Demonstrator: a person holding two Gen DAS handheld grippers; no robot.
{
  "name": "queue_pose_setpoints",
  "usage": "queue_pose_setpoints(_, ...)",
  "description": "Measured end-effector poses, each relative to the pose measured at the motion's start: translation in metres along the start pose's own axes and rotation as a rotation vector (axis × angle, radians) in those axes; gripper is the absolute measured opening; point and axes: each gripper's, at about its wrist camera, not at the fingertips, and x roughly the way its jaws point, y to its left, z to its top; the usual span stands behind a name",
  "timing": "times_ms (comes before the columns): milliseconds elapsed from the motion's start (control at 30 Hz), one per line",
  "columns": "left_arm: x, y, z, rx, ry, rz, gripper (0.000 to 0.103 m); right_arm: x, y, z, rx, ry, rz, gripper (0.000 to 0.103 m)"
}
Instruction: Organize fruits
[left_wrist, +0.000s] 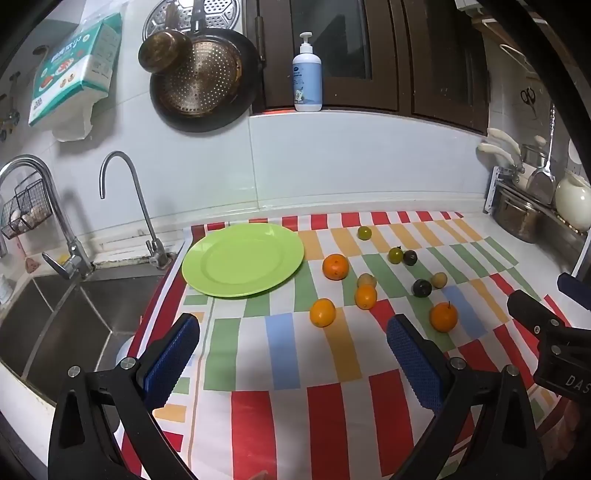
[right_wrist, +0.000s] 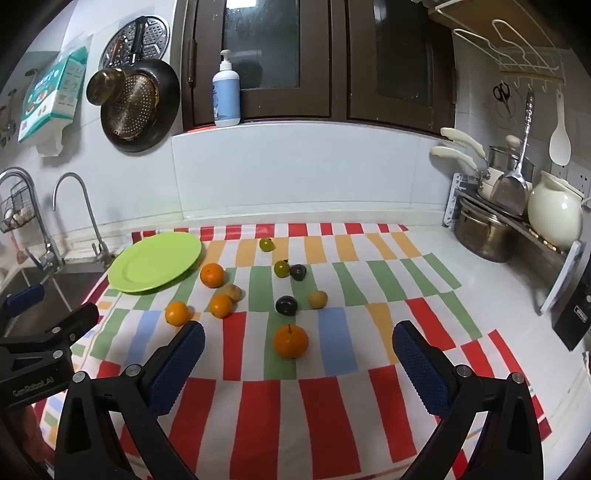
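Both left tongs (left_wrist: 293, 349) and right tongs (right_wrist: 298, 352) hang wide apart and empty; the fruits lie loose on the striped cloth (right_wrist: 332, 406), at about 3 o'clock of the empty green plate (right_wrist: 155, 262). The nearest orange (right_wrist: 290, 340) is round, so an off-centre pinch may roll it into the dark plum (right_wrist: 286, 305) or off the bench.

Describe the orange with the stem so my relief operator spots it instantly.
Start at the green plate on the striped cloth. The fruit lies scattered to its right. The stemmed orange is the nearest, sitting alone, with a dark stem on top.
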Motion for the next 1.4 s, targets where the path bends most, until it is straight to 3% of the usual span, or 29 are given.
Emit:
queue_pose_setpoints(100,-0.001,0.013,-0.001,-0.018,0.002,-0.022,0.103,0.001,-0.001,-0.002,0.003,0.001,-0.005,0.102)
queue_pose_setpoints(333,0.001,0.001,0.005,0.025,0.006,0.01,0.103,0.0,0.004,0.002,0.001,0.001,-0.004,0.102)
queue_pose_setpoints(1400,-0.012,-0.006,0.005,0.027,-0.04,0.001,0.103,-0.004,0.003,0.0,0.0,-0.018,0.031,0.102)
